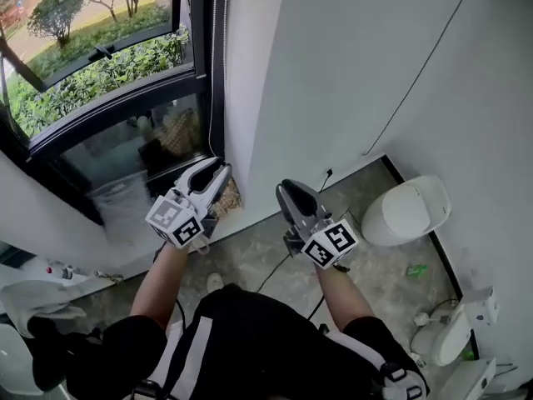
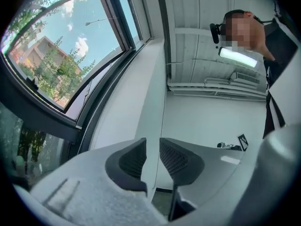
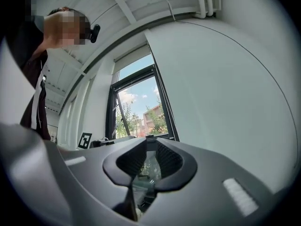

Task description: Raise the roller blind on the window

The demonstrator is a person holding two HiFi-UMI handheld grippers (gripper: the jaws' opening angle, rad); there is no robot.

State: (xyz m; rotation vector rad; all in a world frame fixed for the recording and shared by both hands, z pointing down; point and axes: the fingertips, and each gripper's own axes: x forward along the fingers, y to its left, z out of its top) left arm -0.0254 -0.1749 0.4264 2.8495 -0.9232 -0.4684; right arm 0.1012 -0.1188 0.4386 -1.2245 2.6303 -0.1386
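Left hand-held gripper [image 2: 153,146] — released | right hand-held gripper [image 3: 150,147] — released | blind cord [image 2: 164,105] beyond left jaws

window [image 1: 100,65]: dark frame, daylight, green shrubs outside | wall [image 1: 375,73]: white, right of window, thin black cable [image 1: 416,82] crossing it | floor [image 1: 383,261]: mottled grey, below window | lidded bin [image 1: 406,211]: white, on floor, well right of window | ceiling strip light [image 2: 237,58]: lit

Daylight from the window [image 1: 100,57] evenly lights the white wall [image 1: 358,73] beside it; the floor [image 1: 275,257] below it is dimmer. In both gripper views lines bow around the window and the corners go black. Away from the window a ceiling lamp [image 2: 237,56] glares. The left hand-held gripper [image 2: 153,147] looks soft.
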